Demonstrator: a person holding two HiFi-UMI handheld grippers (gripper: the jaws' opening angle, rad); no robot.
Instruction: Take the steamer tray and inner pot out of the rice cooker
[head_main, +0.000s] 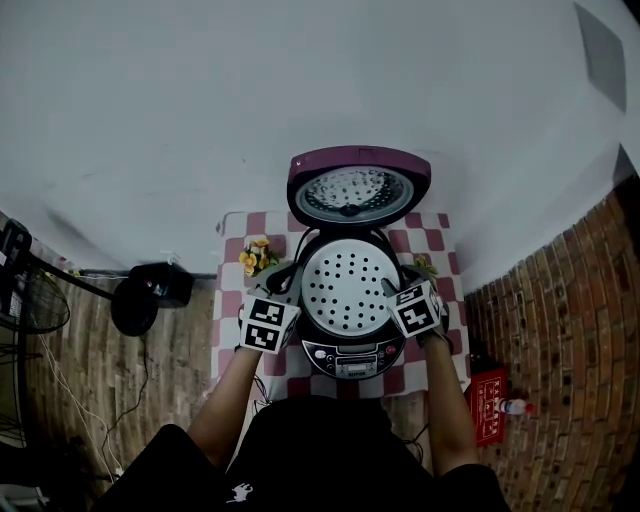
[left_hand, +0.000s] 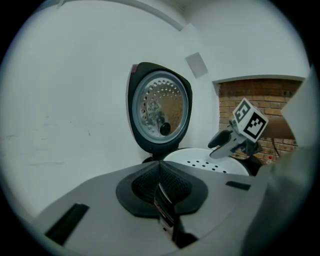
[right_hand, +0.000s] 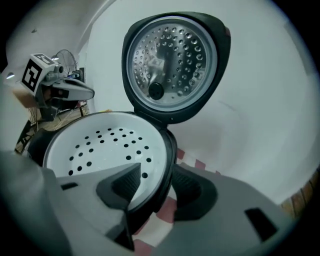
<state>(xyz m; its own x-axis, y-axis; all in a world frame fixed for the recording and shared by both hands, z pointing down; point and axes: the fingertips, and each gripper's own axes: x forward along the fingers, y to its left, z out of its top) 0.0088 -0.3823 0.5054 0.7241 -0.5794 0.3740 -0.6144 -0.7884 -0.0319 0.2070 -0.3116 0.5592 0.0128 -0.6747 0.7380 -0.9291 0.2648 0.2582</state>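
The rice cooker (head_main: 352, 350) stands on the checked table with its purple lid (head_main: 358, 188) swung up. The white holed steamer tray (head_main: 350, 285) sits in its mouth and hides the inner pot. My left gripper (head_main: 287, 290) is at the tray's left edge, shut with nothing between its pads (left_hand: 161, 189). My right gripper (head_main: 393, 291) is at the tray's right edge. In the right gripper view my right gripper (right_hand: 159, 192) is open and straddles the tray's rim (right_hand: 159, 150), with one pad over the tray, the other outside the cooker wall, and neither pressing.
Yellow flowers (head_main: 258, 258) stand on the red-and-white cloth (head_main: 235, 246) left of the cooker, a small plant (head_main: 426, 266) to its right. A fan (head_main: 136, 303) sits on the floor to the left, a red box (head_main: 489, 405) by the brick wall on the right.
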